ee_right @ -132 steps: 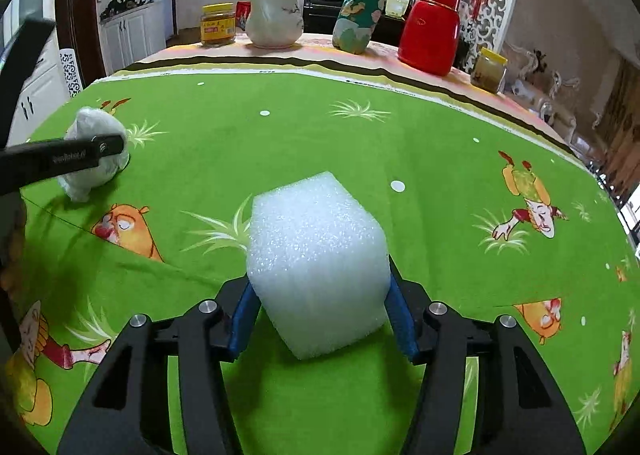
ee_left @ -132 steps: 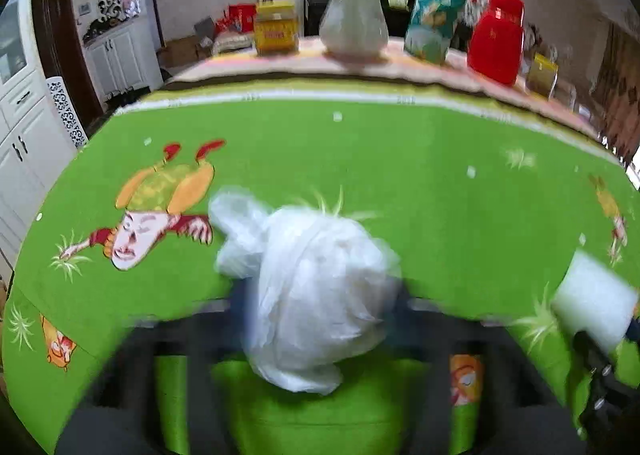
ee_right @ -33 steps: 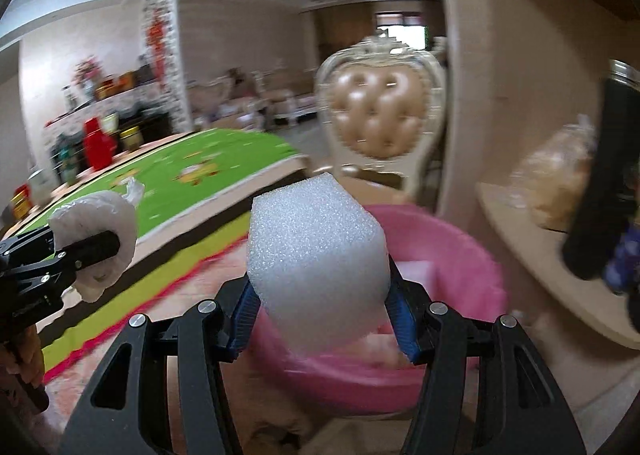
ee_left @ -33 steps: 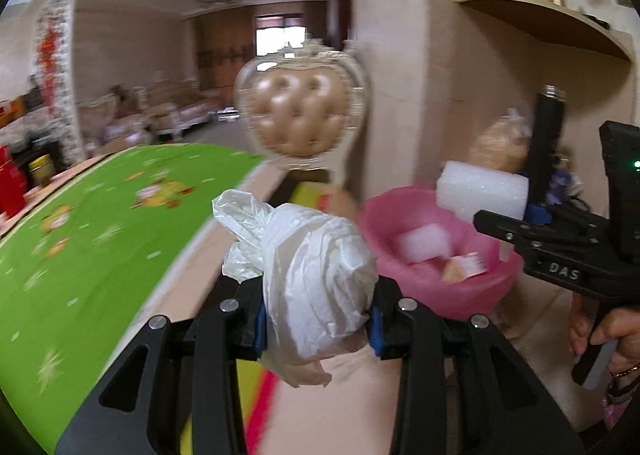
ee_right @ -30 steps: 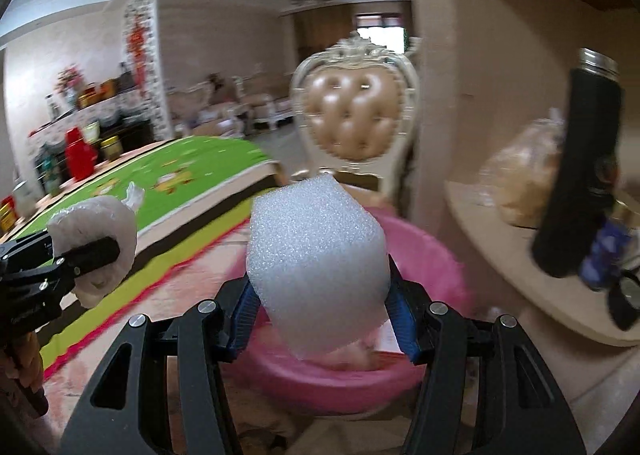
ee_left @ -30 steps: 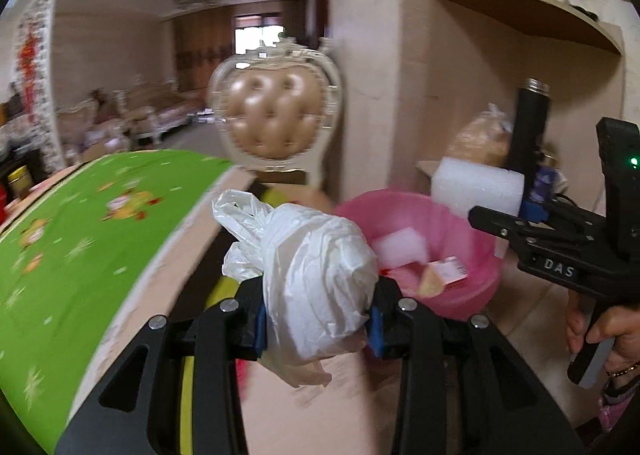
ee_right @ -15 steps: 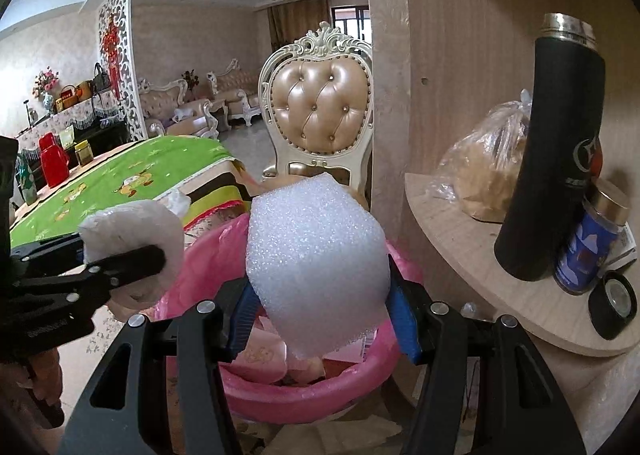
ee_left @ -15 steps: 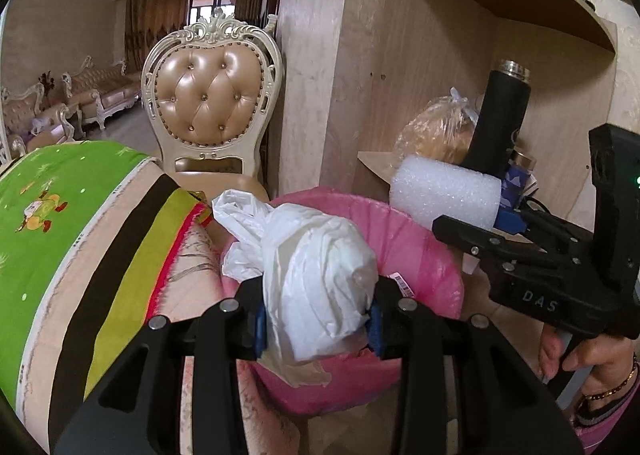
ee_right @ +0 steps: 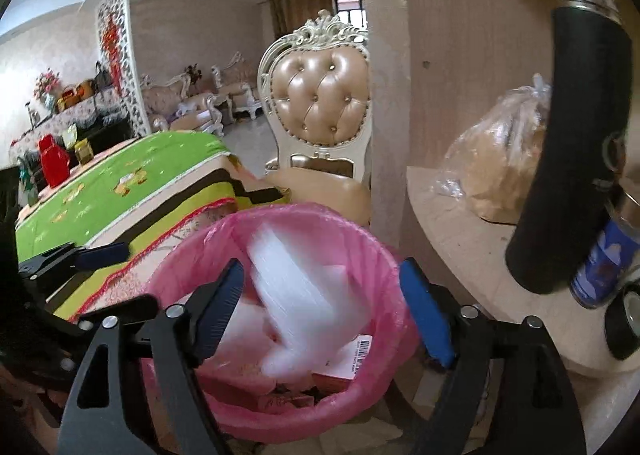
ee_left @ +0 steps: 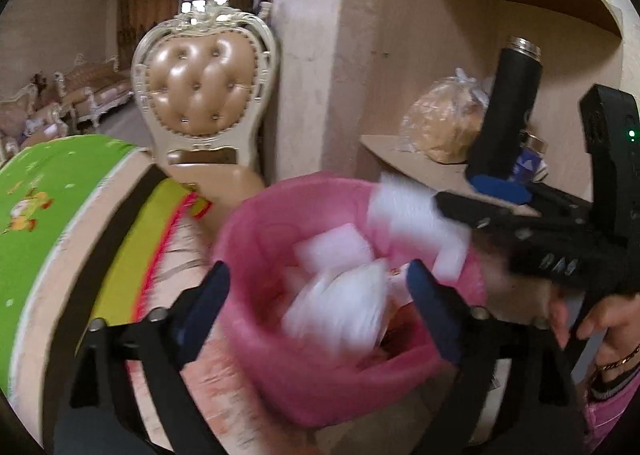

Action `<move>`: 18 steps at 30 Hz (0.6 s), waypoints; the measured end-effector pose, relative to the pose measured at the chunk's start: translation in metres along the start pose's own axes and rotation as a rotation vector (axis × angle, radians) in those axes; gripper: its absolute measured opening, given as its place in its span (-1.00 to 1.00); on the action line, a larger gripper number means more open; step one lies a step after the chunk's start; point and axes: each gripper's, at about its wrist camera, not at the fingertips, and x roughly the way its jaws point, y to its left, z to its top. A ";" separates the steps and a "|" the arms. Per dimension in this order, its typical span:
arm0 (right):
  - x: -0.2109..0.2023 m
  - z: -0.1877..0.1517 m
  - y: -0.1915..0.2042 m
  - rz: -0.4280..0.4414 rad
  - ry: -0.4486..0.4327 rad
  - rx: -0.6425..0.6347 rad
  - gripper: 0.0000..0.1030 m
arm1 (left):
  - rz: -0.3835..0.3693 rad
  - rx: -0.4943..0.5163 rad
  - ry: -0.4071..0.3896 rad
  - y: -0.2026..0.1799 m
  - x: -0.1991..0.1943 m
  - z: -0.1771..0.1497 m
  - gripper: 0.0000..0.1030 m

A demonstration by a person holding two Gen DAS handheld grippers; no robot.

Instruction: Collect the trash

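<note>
Now, from the left wrist, the left gripper (ee_left: 318,287) is opening wide over the pink bin (ee_left: 256,239), so the white bag (ee_left: 340,307) drops in.

From the right wrist, the right gripper (ee_right: 320,295) is opening too, and the foam block (ee_right: 308,295) falls, blurry, into the bin.

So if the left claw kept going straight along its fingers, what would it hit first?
Most likely the crumpled white bag dropping between its opening fingers, then the trash inside the pink bin. Blur makes depth uncertain.

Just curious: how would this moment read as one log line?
left gripper: opening, bag dropping | right gripper: opening, foam dropping | target: pink bin
</note>
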 end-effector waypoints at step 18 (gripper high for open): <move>-0.113 0.018 0.078 -0.153 -0.147 -0.068 0.66 | 0.308 0.061 -0.249 0.034 -0.168 -0.021 0.92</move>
